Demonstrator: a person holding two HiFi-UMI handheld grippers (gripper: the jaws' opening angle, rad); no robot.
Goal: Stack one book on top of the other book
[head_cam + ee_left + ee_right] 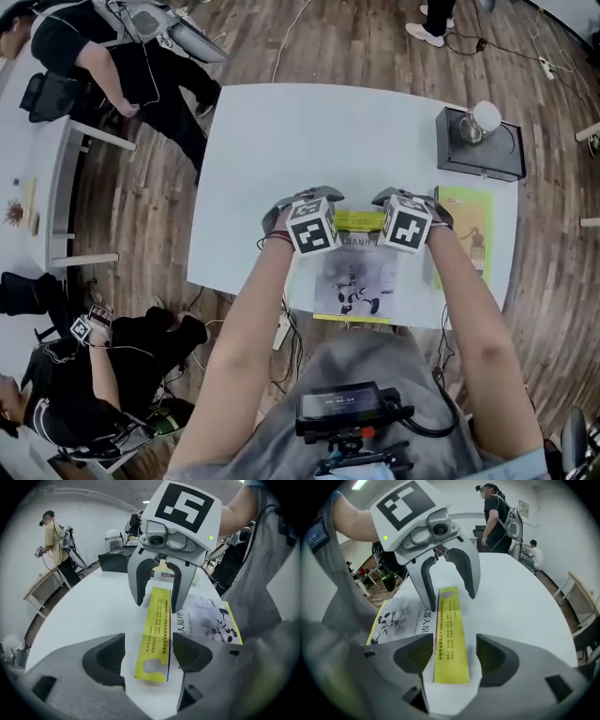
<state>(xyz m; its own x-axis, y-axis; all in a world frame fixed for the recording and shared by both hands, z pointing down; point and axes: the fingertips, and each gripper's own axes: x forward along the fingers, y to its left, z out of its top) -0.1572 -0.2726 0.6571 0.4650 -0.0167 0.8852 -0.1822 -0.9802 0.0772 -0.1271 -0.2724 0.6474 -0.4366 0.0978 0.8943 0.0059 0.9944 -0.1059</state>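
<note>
A white-covered book (pixel 356 281) with a cartoon figure lies flat near the table's front edge, a yellow strip (pixel 360 221) along its far side. A green-yellow book (pixel 466 230) lies flat to its right, apart from it. My left gripper (pixel 314 208) and right gripper (pixel 405 202) point steeply down at the two ends of the yellow strip, facing each other. In the left gripper view my left gripper (pixel 147 653) stands open astride the strip (pixel 157 634), pads clear of it. In the right gripper view my right gripper (pixel 452 656) is likewise open over the strip (pixel 451 634).
The white table (pixel 281 141) stretches away beyond the books. A black box (pixel 480 142) with a white round object (pixel 486 116) on it stands at the far right corner. People are around a second table (pixel 56 187) at the left, over a wooden floor.
</note>
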